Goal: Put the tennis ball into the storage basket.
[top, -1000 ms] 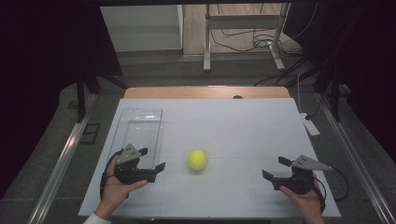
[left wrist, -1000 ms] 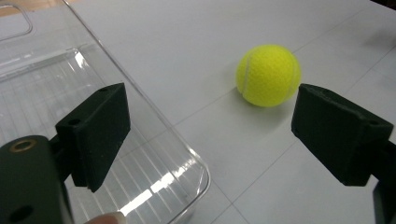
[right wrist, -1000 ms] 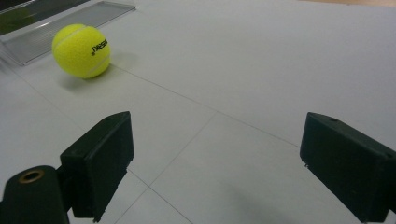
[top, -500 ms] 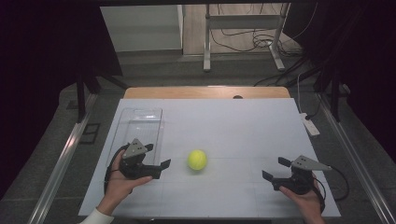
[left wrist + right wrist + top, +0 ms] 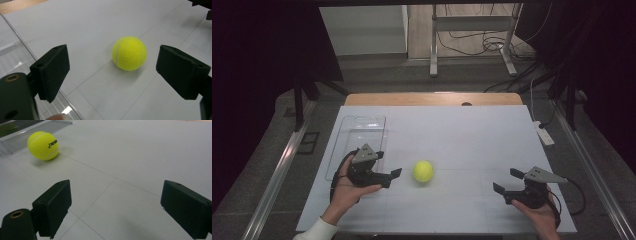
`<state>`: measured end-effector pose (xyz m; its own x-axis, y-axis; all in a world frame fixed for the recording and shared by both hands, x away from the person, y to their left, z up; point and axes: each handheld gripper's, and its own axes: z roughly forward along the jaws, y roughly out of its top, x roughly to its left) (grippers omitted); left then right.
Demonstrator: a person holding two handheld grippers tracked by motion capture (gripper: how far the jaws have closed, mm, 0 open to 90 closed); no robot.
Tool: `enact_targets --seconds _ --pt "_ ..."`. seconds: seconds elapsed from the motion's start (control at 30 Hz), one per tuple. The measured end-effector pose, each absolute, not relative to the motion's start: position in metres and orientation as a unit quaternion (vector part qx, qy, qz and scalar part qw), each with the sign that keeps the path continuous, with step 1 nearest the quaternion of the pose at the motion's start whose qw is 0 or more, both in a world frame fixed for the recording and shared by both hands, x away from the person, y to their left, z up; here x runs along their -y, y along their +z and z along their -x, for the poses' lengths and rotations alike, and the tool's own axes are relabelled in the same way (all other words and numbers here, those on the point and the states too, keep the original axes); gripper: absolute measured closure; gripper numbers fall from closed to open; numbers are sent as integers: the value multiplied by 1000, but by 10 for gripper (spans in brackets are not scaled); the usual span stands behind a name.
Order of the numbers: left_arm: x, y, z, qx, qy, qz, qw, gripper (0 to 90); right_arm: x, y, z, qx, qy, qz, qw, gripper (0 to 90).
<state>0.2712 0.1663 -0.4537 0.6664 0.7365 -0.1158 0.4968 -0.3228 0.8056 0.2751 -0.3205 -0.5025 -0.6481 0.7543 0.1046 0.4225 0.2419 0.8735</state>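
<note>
A yellow tennis ball (image 5: 423, 171) rests on the white table (image 5: 452, 135), a little left of centre near the front. My left gripper (image 5: 391, 177) is open just to the ball's left, jaws pointing at it with a small gap between. In the left gripper view the ball (image 5: 129, 53) lies ahead between the spread jaws, untouched. My right gripper (image 5: 507, 181) is open at the front right, far from the ball, nothing between its jaws. In the right gripper view the ball (image 5: 43, 145) sits far off at the upper left.
A clear plastic tray (image 5: 360, 137) lies on the table's left side, behind the left gripper; its edge (image 5: 15, 50) runs along the left gripper view. A white power strip (image 5: 543, 133) sits at the table's right edge. Wooden table edge (image 5: 432, 98) at the back.
My left gripper has moved right, toward the ball, closing most of the gap. The right gripper and the ball have stayed in place.
</note>
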Motion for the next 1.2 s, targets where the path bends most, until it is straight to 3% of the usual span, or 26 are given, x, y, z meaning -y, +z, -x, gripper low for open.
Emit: enact_targets --seconds 1.2 --pt "-141 -448 -293 -358 108 -825 423 125 321 -504 -276 -770 482 -383 171 97"
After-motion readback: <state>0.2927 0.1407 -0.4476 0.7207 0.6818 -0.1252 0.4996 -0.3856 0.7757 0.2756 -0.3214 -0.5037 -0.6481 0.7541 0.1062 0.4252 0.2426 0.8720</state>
